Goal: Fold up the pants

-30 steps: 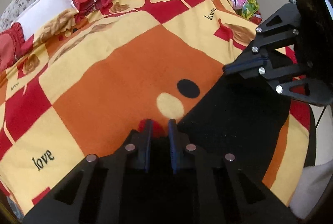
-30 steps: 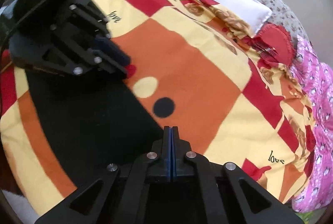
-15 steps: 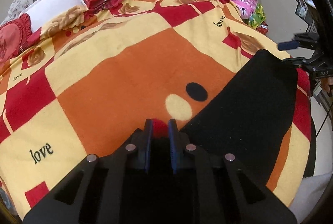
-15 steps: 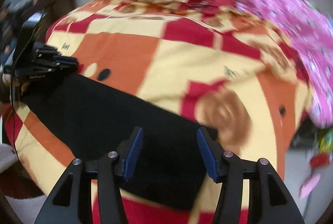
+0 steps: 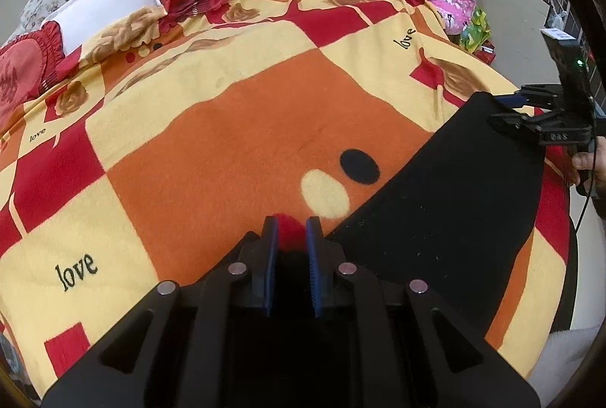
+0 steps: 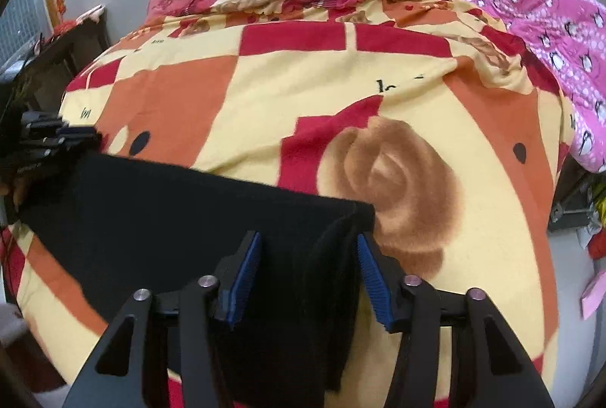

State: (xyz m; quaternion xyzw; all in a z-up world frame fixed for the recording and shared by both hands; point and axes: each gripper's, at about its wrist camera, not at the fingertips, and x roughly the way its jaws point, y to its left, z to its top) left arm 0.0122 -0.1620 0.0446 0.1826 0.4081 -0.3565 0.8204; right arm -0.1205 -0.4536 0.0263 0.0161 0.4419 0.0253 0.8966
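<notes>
Two hand-held grippers — left, right — over pants.

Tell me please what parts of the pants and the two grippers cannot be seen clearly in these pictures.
- Left wrist view: the left gripper body hides the black pants corner beneath it, so any grip there is unclear.
- Right wrist view: the right gripper stands open over the pants end; contact cannot be told.
- Right wrist view: the pants' near end is hidden below the gripper's body.
- Neither view shows waistband or leg openings; the fabric is uniformly dark.
</notes>
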